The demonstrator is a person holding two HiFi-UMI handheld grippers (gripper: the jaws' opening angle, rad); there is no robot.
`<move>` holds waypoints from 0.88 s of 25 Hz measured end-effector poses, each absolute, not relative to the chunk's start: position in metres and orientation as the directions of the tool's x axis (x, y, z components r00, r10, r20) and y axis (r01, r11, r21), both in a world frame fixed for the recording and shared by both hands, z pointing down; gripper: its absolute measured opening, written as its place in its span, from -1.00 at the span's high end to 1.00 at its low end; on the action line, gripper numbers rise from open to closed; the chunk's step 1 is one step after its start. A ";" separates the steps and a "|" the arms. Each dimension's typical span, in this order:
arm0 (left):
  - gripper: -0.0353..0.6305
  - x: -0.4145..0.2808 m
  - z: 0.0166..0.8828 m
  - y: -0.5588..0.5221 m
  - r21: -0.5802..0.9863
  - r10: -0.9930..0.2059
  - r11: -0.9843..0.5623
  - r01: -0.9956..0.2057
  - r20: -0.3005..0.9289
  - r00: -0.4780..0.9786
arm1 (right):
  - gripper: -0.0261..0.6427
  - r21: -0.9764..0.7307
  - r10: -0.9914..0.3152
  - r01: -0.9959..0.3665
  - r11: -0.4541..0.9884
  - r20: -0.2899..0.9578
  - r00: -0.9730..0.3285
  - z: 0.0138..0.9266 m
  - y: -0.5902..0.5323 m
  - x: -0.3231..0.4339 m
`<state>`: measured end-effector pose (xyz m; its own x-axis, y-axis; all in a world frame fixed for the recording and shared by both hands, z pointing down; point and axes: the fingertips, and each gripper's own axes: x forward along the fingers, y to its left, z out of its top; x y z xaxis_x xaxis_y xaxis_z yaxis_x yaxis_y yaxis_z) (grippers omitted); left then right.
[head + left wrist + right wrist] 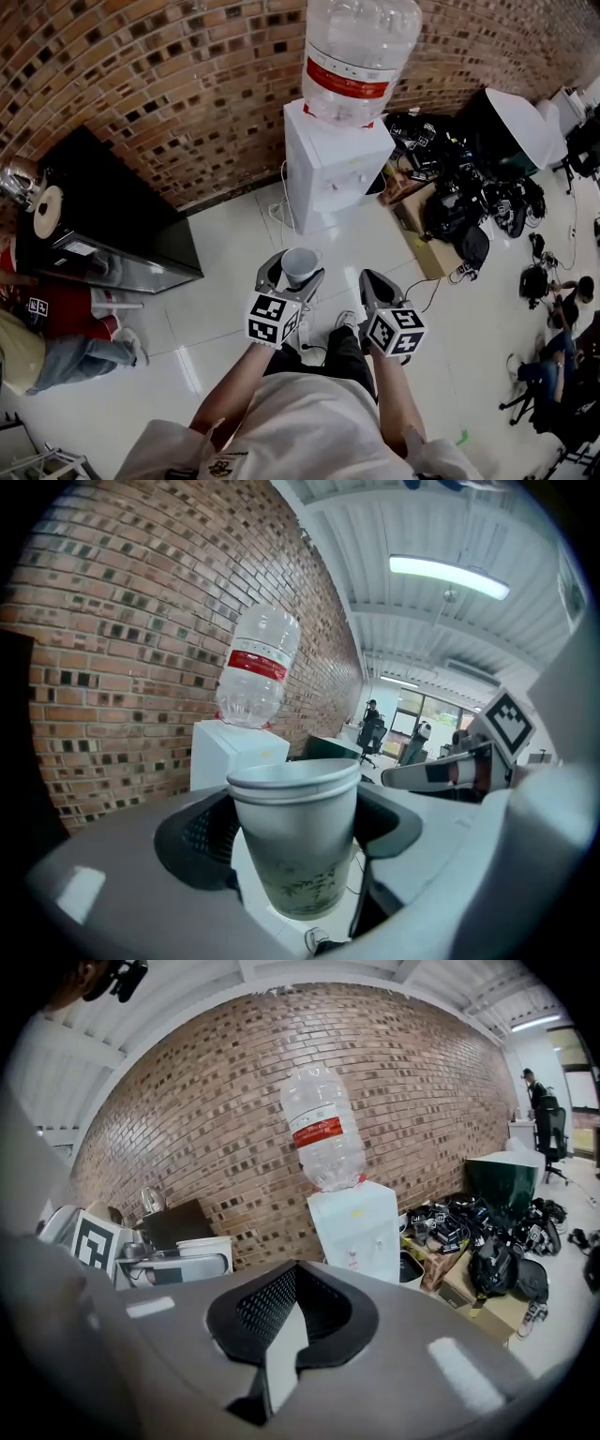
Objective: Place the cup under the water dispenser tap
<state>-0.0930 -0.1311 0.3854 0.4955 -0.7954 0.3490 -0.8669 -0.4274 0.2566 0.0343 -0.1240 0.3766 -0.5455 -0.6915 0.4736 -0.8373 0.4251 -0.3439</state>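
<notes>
A white paper cup (pixel 299 263) with a green print (pixel 298 855) stands upright between the jaws of my left gripper (pixel 292 274), which is shut on it. The white water dispenser (pixel 323 164) with its clear upturned bottle (pixel 361 52) stands against the brick wall, some way ahead of the cup across the floor. In the left gripper view the dispenser (pixel 230 752) shows behind the cup, to its left. My right gripper (pixel 375 286) hangs beside the left one with its jaws together and nothing in them (pixel 292 1314). The right gripper view faces the dispenser (pixel 361 1227) and its taps.
A black cabinet (pixel 103 216) stands left of the dispenser. Right of it lie a cardboard box (pixel 427 248), a heap of dark bags and gear (pixel 469 202) and a large softbox (pixel 511 127). A person sits at the far left (pixel 47 352). Cables trail on the tiles (pixel 281 211).
</notes>
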 end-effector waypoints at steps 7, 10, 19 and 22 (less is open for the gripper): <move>-0.19 -0.064 0.419 -0.174 0.169 -0.845 -0.386 -0.907 0.331 0.421 | 0.92 -0.336 -0.652 -0.810 0.482 0.479 -0.587 0.412 -0.160 0.053; -0.19 -0.055 0.451 -0.199 0.136 -0.862 -0.365 -0.921 0.325 0.389 | 0.92 -0.341 -0.642 -0.797 0.499 0.472 -0.604 0.436 -0.180 0.058; -0.19 -0.051 0.567 -0.269 0.076 -0.902 -0.294 -0.953 0.307 0.303 | 0.92 -0.351 -0.659 -0.792 0.499 0.440 -0.610 0.533 -0.238 0.060; -0.19 -0.050 0.601 -0.293 0.062 -0.918 -0.278 -0.959 0.278 0.284 | 0.92 -0.352 -0.679 -0.798 0.489 0.421 -0.602 0.565 -0.259 0.059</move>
<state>-0.0502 -0.2935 0.6006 0.2838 -0.9176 0.2783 -0.9587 -0.2777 0.0620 0.0595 -0.2585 0.5651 -0.6017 -0.6790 0.4206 -0.7980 0.4893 -0.3517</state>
